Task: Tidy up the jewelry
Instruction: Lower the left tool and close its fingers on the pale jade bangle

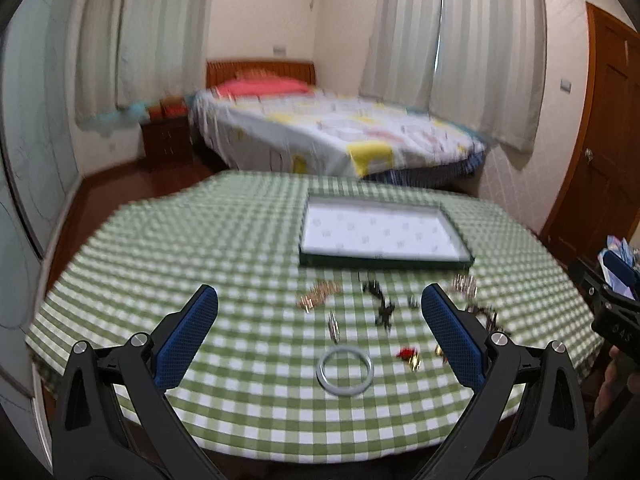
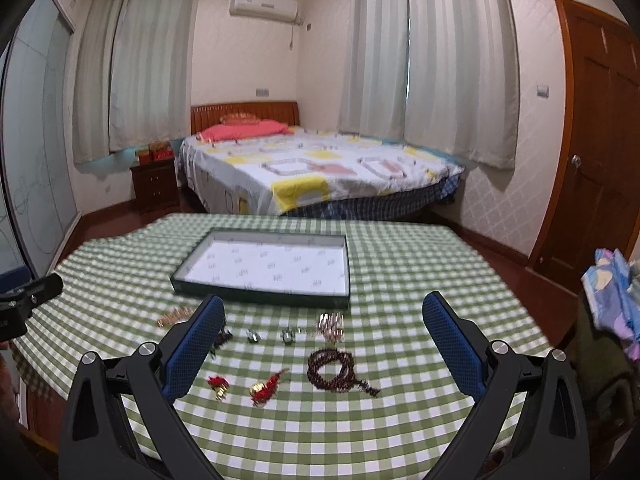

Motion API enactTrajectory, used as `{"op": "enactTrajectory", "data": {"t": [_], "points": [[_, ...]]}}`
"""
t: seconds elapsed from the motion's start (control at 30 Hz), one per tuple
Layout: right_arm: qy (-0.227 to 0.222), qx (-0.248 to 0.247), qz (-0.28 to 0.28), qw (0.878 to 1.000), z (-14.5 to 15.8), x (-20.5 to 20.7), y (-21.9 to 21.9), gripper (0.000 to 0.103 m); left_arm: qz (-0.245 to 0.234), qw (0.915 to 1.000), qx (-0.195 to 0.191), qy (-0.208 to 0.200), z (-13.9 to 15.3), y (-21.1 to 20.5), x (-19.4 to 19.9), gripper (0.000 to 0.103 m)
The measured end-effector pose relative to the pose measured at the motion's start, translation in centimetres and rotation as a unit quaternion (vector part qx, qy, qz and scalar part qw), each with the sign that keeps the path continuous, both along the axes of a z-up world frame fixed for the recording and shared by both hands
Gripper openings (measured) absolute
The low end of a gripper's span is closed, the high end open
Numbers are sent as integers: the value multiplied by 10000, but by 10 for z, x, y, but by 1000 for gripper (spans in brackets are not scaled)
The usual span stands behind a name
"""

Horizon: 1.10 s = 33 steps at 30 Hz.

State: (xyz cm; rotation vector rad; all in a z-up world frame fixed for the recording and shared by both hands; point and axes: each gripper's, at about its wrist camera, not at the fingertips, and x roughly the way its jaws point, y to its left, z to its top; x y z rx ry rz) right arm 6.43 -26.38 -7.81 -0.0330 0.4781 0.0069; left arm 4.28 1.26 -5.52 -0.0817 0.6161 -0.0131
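Note:
A shallow dark-rimmed tray with a white liner (image 1: 383, 260) (image 2: 260, 297) lies on the green checked tablecloth (image 1: 200, 240) (image 2: 400, 264). Jewelry is scattered in front of it: a pale bangle (image 1: 345, 369), a gold chain (image 1: 318, 293) (image 2: 173, 316), a black piece (image 1: 380, 304), red-and-gold earrings (image 1: 408, 356) (image 2: 218, 385) (image 2: 266, 389), a dark bead bracelet (image 2: 334, 370), small silver pieces (image 2: 253, 336) (image 2: 288, 336) and a rose-gold piece (image 2: 331, 326). My left gripper (image 1: 320, 312) is open and empty above the bangle. My right gripper (image 2: 323, 316) is open and empty above the beads.
A bed (image 2: 312, 172) with a patterned cover stands beyond the table, with a nightstand (image 2: 156, 184) at its left. A wooden door (image 2: 600, 140) is at the right. A bundle of cloth (image 2: 612, 292) sits at the right edge. Curtains hang on both walls.

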Motion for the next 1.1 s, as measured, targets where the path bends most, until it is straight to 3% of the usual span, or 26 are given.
{"op": "enactTrajectory", "data": {"t": [0.23,0.4,0.63,0.73,0.77,1.1], "points": [[878,128,16,9961,-81,40,-10,97,-88,9953,-108,953,-85,-7,37,99],[1304,157,-37,9913,-120,59,-19,96,-155,9921,-120,1243,-120,-15,53,99],[1560,278,16,9874,-138,71,-22,93,-226,9866,-155,1607,-148,-25,73,99],[1657,271,57,9858,-143,74,-20,80,-264,9856,-40,1672,-154,-31,76,96],[1708,300,69,9848,-146,75,-21,80,-261,9853,-11,1686,-156,-32,77,91],[1741,415,66,9838,-147,77,-25,80,-362,9866,274,1570,-160,-40,76,82]]}}
